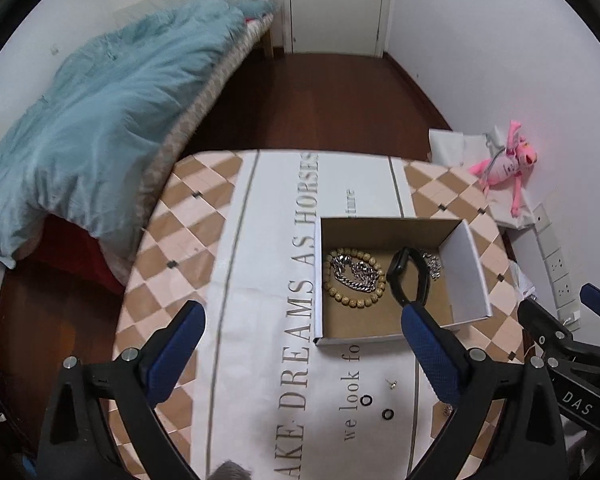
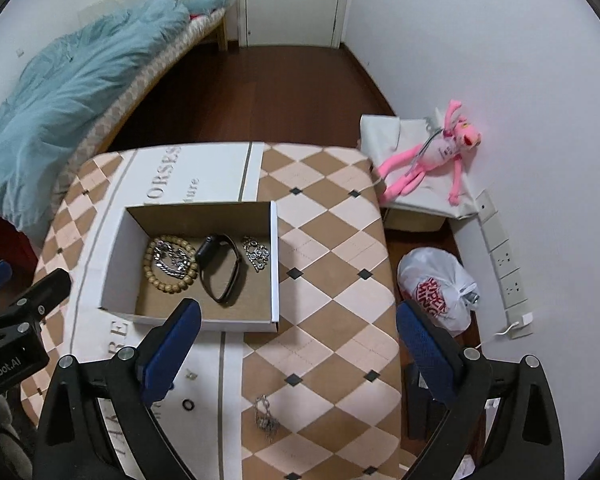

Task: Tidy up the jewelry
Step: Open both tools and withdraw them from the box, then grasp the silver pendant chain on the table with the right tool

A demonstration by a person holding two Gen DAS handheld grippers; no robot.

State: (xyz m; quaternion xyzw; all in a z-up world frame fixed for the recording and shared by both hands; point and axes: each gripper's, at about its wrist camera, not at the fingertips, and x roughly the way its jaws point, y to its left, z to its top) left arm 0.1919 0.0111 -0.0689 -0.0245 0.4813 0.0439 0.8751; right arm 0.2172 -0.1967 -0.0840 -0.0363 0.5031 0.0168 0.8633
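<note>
An open cardboard box (image 1: 469, 268) (image 2: 116, 256) stands on the checkered table. Inside lie a wooden bead bracelet (image 1: 353, 300) (image 2: 168, 286), a silver chain (image 1: 355, 274) (image 2: 172, 260), a black watch band (image 1: 407, 276) (image 2: 220, 270) and a sparkly silver piece (image 2: 256, 254). On the table in front lie two black rings (image 1: 365, 400) (image 1: 387, 415) (image 2: 188, 404), a small earring (image 1: 391, 384) and a silver chain piece (image 2: 266, 420). My left gripper (image 1: 303, 356) is open and empty above the near table. My right gripper (image 2: 298, 352) is open and empty, just right of the box.
A white printed runner (image 1: 260, 320) crosses the table. A bed with a blue quilt (image 1: 100, 120) stands to the left. A pink plush toy (image 2: 431, 160) lies on a white box at the right wall, with a plastic bag (image 2: 435, 284) and a power strip (image 2: 503, 256) on the floor.
</note>
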